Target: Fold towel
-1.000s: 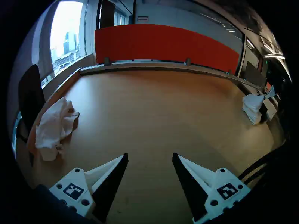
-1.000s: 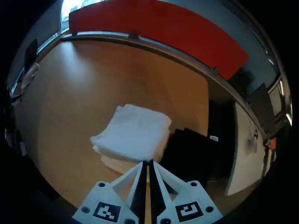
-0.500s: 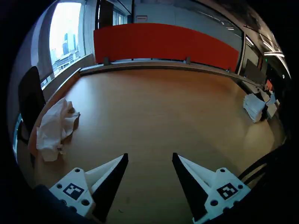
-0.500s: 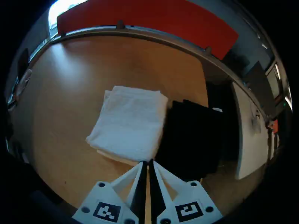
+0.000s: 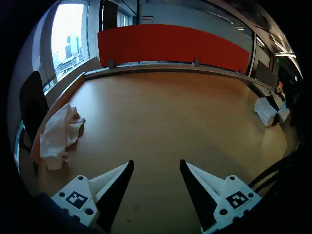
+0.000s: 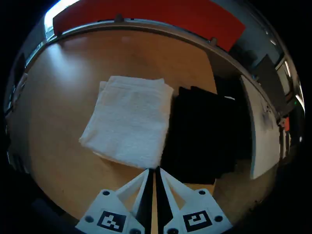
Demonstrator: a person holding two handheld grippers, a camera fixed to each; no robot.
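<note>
**Right gripper view: one white stack is folded, a crumpled towel waits across the table**

Right gripper view looks down on a neatly folded white terry towel stack (image 6: 128,121) lying on the pale wooden table (image 6: 58,97). A pile of folded black cloth (image 6: 202,132) sits just beside it and seems to touch its edge. The right gripper (image 6: 155,171) hovers above the stack's near edge with its fingers pressed together and nothing between them.

The left gripper (image 5: 156,162) is spread wide and empty over bare wood. From its view, a crumpled white towel (image 5: 58,132) lies well apart at the table's left edge, near a dark chair (image 5: 31,101). A long red partition (image 5: 171,43) runs along the far side.

Judging by this layout, the crumpled towel is the next piece to fold.

- **Slipping off:** it lies right at the table's edge, so a careless tug outward could drop it to the floor.
- **Poor pinch:** its corners are buried in the bunching, so a grab may catch several layers or a middle fold, and the cloth would then lift as a lump, not spread flat.
- **Disturbing finished work:** the clenched right gripper is close above the folded stack, so a low sweep away could snag the top layer and undo it.
</note>
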